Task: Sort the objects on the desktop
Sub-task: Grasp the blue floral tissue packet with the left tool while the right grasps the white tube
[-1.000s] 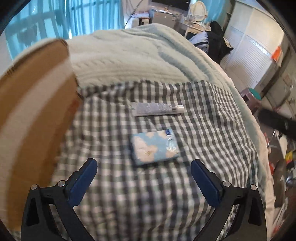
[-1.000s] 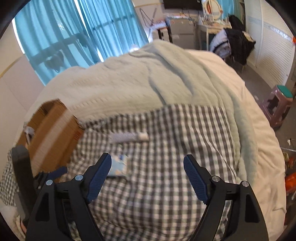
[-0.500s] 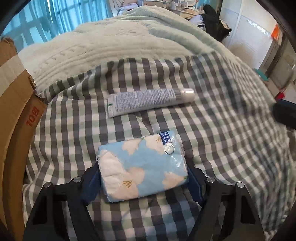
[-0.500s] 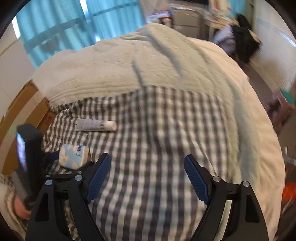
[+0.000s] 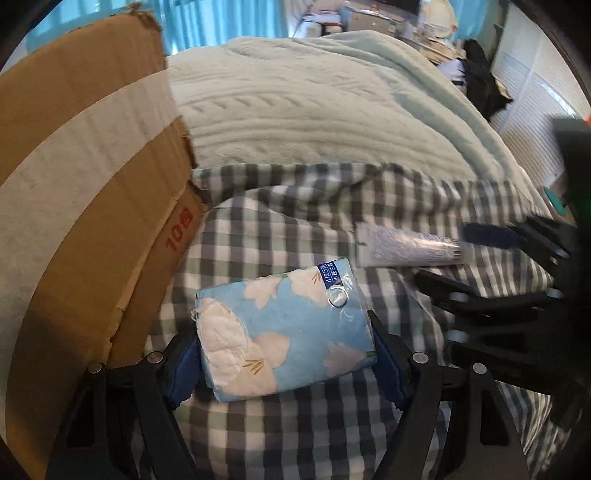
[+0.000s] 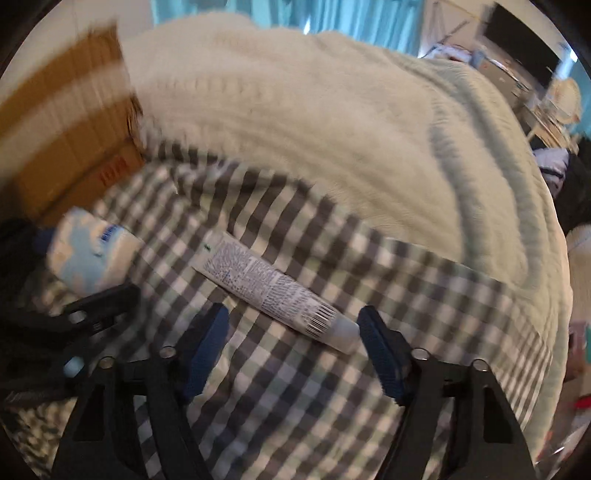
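Left gripper [image 5: 284,363]: both blue pads pressed against the short ends of a tissue pack [image 5: 284,332], so it grasps the pack. Pack is light blue with white flower print, a small blue label at its far right corner. It sits above the checked cloth [image 5: 258,240]; whether its underside touches the cloth cannot be told.

Right gripper [image 6: 293,343]: fingers spread apart, nothing pinched. It sits low over the checked cloth, and the cap end of a tube [image 6: 273,291] lies between the blue pads, closer to the right pad. No contact visible between pads and tube. Frame is motion-blurred.

Tube: white, printed text and a barcode near the cap, lying flat on the cloth on a diagonal, crimped end pointing away and left. In the left wrist view the same tube [image 5: 410,245] lies just beyond and right of the tissue pack, apart from it, with the right gripper's black frame beside its cap.

Left of the pack: a cardboard box [image 5: 92,184], brown with a wide pale tape strip and red "10" printed on its side, standing at the cloth's left edge. Its flap is up.

Beyond the cloth: a pale green ribbed blanket [image 5: 314,107] covering the bed. Farther back, blue curtains [image 6: 332,14] and cluttered furniture, too blurred to identify.
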